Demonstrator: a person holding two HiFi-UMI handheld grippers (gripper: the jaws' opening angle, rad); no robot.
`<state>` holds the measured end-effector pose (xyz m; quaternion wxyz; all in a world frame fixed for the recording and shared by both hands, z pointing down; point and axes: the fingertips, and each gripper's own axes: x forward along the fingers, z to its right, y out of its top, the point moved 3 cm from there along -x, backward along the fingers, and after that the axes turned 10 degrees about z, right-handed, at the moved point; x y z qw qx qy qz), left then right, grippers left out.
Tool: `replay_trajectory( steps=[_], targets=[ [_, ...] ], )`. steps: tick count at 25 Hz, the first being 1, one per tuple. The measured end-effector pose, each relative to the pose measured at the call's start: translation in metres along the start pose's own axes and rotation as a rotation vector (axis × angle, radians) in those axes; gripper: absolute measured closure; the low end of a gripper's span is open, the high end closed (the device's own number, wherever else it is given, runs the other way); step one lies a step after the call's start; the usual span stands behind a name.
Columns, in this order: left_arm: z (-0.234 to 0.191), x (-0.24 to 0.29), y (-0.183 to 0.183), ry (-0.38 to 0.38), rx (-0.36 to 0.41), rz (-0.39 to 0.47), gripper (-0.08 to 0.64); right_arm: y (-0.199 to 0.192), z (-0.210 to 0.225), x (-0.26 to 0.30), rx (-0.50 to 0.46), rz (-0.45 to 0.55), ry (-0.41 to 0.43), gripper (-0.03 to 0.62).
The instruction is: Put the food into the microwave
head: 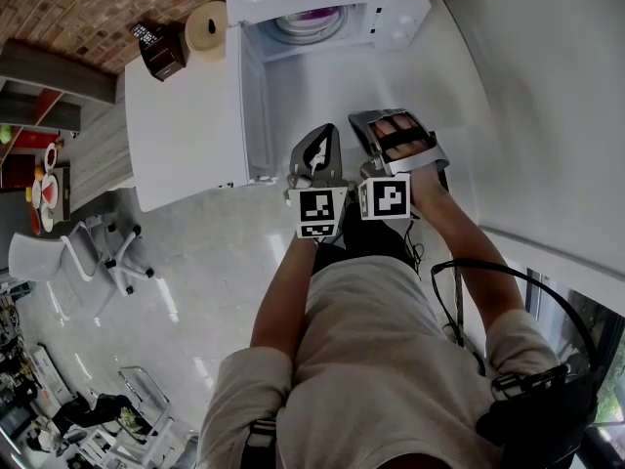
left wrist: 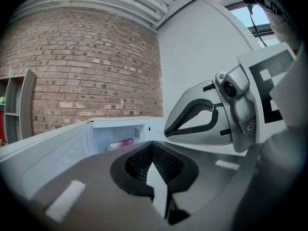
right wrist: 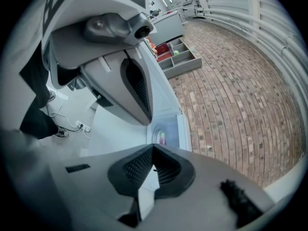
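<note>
Left gripper [left wrist: 153,148]: jaws closed, ribbed black pads together, nothing between them. Right gripper [right wrist: 154,150]: likewise closed and empty, held just right of the left one, the two side by side.

Each carries a marker cube [head: 317,211] with black-and-white square patterns.

Both sit on the near side of the open microwave [head: 395,13], a white box, and outside its mouth. Its door [head: 256,115] is swung out at left, with open room between door edge and grippers.

Food [head: 311,20]: pink-purple, on a round dish inside the cavity.

Left of the door is a white table [head: 176,135] bearing a dark box [head: 161,49], print unreadable, and a pale roll [head: 206,25]. A brick wall [left wrist: 86,66] is on the far side; the floor [head: 195,291] is glossy.
</note>
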<state>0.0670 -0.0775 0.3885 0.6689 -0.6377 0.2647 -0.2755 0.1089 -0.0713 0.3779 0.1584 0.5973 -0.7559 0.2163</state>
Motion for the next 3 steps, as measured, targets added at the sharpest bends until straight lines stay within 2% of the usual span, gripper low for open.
replay_trajectory(
  steps=[3],
  targets=[
    [-0.0004,0.0001,0.0012,-0.002,-0.003,0.0,0.554,0.0006,0.0019,0.0,-0.002,-0.001,0.001,0.584]
  ],
)
